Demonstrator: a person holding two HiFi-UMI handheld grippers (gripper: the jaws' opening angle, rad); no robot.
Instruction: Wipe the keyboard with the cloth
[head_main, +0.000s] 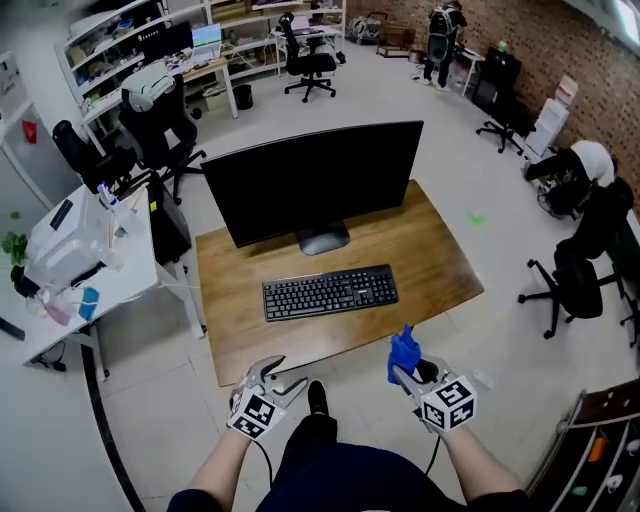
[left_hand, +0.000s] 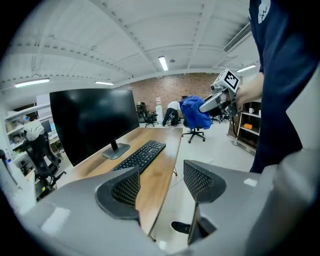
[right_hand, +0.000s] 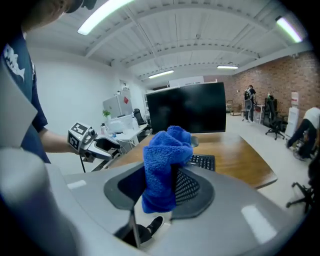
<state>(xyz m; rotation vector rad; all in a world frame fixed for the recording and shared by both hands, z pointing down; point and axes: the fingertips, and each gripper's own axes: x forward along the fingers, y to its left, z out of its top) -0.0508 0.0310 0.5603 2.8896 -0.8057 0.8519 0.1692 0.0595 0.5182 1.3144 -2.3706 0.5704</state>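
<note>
A black keyboard (head_main: 330, 292) lies on the wooden desk (head_main: 440, 250) in front of a black monitor (head_main: 315, 180). Both grippers hang in the air short of the desk's near edge. My right gripper (head_main: 405, 375) is shut on a bunched blue cloth (head_main: 403, 352), which sticks up above the jaws in the right gripper view (right_hand: 165, 160). My left gripper (head_main: 283, 375) is open, with nothing between its mesh pads (left_hand: 125, 187). In the left gripper view the keyboard (left_hand: 140, 155) lies ahead to the left, and the cloth (left_hand: 195, 112) shows further right.
A white side table (head_main: 130, 275) with boxes and small items stands left of the desk. Black office chairs (head_main: 165, 125) stand behind and to the right (head_main: 580, 280). A person stands far back (head_main: 440, 40). Tiled floor surrounds the desk.
</note>
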